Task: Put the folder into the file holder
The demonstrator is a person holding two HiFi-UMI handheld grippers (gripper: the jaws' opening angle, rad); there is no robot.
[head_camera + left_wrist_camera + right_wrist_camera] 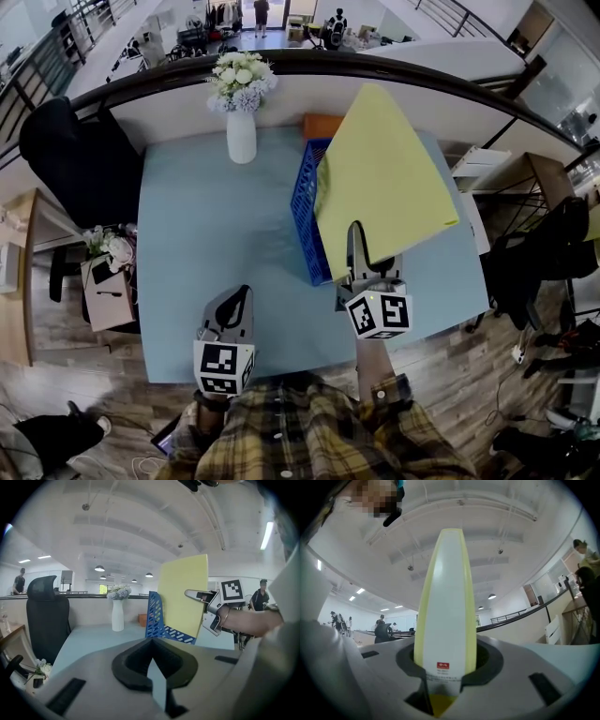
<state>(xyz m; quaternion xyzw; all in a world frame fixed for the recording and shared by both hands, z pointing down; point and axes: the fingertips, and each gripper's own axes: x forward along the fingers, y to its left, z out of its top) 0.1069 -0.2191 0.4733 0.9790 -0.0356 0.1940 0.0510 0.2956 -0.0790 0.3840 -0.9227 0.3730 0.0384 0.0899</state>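
Left gripper: fingers together, empty, above the counter. Right gripper: fingers clamped on the lower edge of the yellow folder, which is held aloft and tilted over the blue file holder. The folder is probably light, bendy and slick, so a grip near the spine suits it. The holder's wall may snag it. Vase well apart.

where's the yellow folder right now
In the head view, right of centre: the yellow folder is clamped in the right claw, held up over the right side of the blue file holder.
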